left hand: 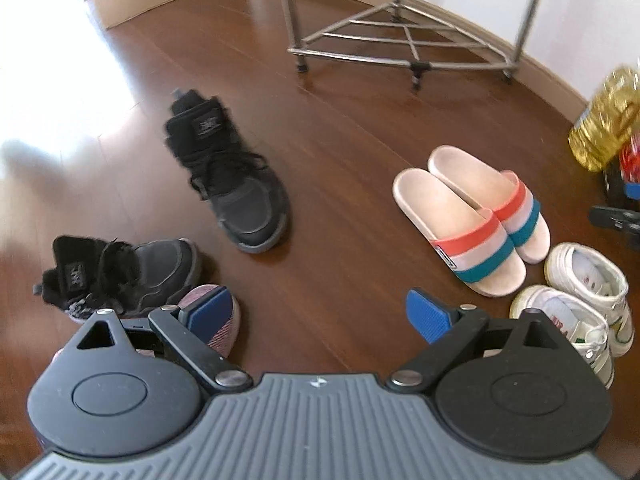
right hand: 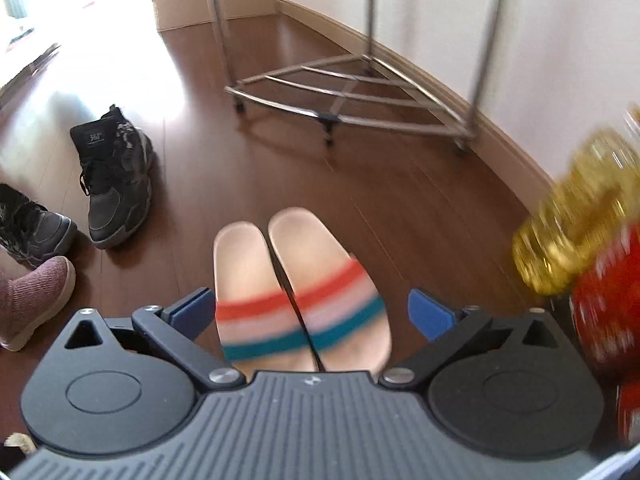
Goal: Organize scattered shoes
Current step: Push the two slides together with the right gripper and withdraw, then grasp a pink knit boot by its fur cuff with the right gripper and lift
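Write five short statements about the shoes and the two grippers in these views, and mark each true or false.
1. The striped slides lie side by side as a pair. True.
2. The right gripper is clamped on a slide. False: its jaws stand wide open above the slides, pads clear of them.
3. The two black sneakers sit neatly together. False: they lie apart, pointing different ways.
4. The left gripper holds nothing. True.
5. The white sneakers stand on the metal rack. False: they are on the floor beside the slides.
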Motion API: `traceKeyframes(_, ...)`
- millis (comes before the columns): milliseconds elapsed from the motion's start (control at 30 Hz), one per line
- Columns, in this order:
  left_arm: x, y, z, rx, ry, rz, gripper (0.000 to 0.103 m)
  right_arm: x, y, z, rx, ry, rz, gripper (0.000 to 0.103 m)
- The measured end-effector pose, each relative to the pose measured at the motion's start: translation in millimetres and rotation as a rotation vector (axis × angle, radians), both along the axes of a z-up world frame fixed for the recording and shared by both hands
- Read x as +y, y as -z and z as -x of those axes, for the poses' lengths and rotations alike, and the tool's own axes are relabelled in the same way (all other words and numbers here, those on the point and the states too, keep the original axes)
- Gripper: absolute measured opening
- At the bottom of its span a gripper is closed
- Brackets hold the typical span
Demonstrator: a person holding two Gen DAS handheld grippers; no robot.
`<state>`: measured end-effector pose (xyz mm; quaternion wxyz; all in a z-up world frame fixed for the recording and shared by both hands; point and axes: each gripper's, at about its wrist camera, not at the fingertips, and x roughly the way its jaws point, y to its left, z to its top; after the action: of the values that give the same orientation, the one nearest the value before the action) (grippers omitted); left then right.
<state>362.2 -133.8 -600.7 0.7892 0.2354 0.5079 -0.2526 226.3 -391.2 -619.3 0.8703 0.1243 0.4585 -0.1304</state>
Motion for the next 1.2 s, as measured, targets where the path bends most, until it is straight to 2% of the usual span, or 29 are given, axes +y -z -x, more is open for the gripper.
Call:
traceKeyframes(67, -11.3, 3.8, 9.0, -0.012, 0.006, -0.021, 0.095, -3.2, 1.8, 23.6, 0.003, 0.015, -0.038, 0.102)
traceKeyframes(200, -32.9, 11.0, 26.8, -0.037, 0.015, -0.061, 0.095, -5.0, -0.3, 46.1, 0.011, 0.008, -0.076, 0.102)
traceKeyframes(300, -46.9, 11.8, 40.6, -0.044, 0.017, -0.058, 0.095, -11.7, -2.9, 57.5, -0.014, 0.027, -0.114, 0.102)
traceKeyframes(467, -68.2, 10.5, 62.2, -0.08, 0.054, -0.05, 0.095, -16.8, -7.4, 70.3, -0.042, 0.036, -0.099, 0.102)
traceKeyframes(600, -84.2, 12.8, 78.7, -0.075, 0.097, -0.048, 0.096, -26.2, -6.6, 75.3, -0.074, 0.076, -0.148, 0.102)
traceKeyframes(767, -90.5, 16.5, 88.5, -0.066, 0.129, -0.08, 0.096, -28.7, -4.4, 72.8, -0.102, 0.091, -0.151, 0.102)
traceKeyframes(867, -81.6, 13.0, 93.0, -0.031, 0.138, -0.097, 0.096, -26.6, -1.0, 65.2, -0.13, 0.102, -0.173, 0.102)
traceKeyframes(933, -66.8, 4.2, 95.7, -0.04, 0.125, -0.121, 0.096, -21.5, 3.1, 53.7, -0.159, 0.107, -0.207, 0.102)
traceKeyframes(1000, -45.1, -10.8, 93.9, -0.068, 0.083, -0.156, 0.096, -12.4, 7.4, 37.6, -0.189, 0.099, -0.252, 0.102)
traceKeyframes(1033, -17.4, -31.2, 84.8, -0.104, -0.001, -0.187, 0.096, -7.4, 9.4, 29.0, -0.204, 0.094, -0.277, 0.102)
traceKeyframes(1100, 9.0, -50.0, 74.5, -0.143, -0.095, -0.206, 0.096, 0.5, 11.3, 18.6, -0.21, 0.086, -0.311, 0.102)
traceKeyframes(1167, 65.6, -80.2, 58.4, -0.23, -0.336, -0.236, 0.098, 24.1, 12.3, -1.1, -0.218, 0.023, -0.374, 0.102)
traceKeyframes(1200, 79.6, -86.2, 53.9, -0.246, -0.404, -0.241, 0.099, 28.8, 12.2, -3.2, -0.219, 0.007, -0.374, 0.102)
